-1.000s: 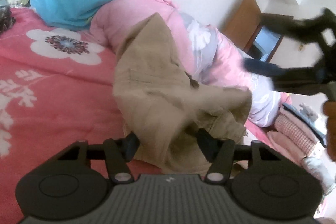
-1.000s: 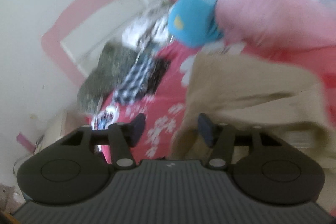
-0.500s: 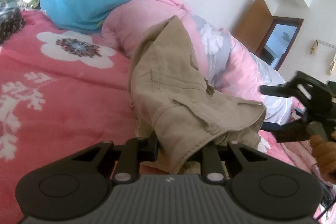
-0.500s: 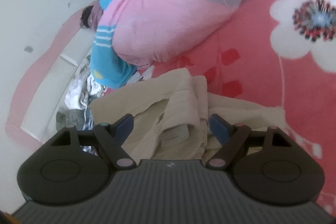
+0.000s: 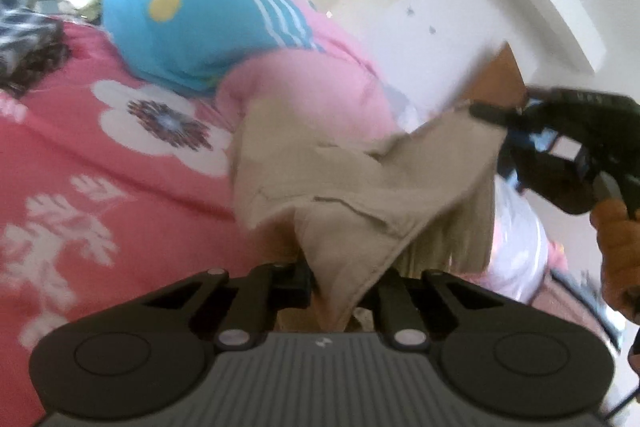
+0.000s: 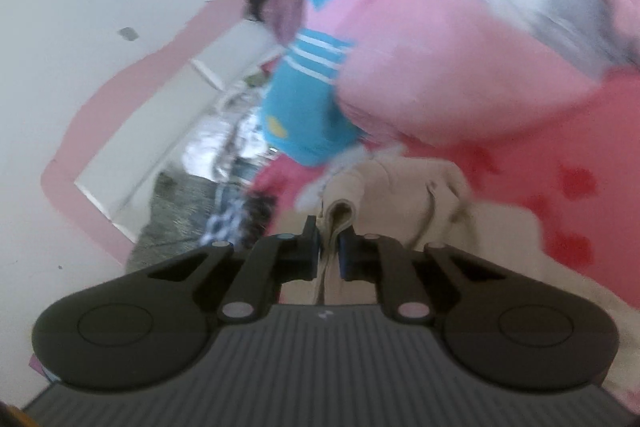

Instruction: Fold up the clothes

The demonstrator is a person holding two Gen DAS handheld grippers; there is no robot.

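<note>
**Both grippers clamped on the khaki garment, lift starting**

Left wrist view: the left gripper had just closed; a sec earlier its jaws stood wide either side of the khaki garment, now they were pinched narrow on its near edge. The cloth hung clear of the bed, stretched toward the right gripper at its far corner, w/ the pink quilt behind.

Right wrist view: the right gripper had also just shut, from wide half a sec before to narrow on a folded hem of the khaki garment. Frame blurred.

Meaning: garment prob. held at two points, ready to be spread flat on the bed for the first fold.
</note>
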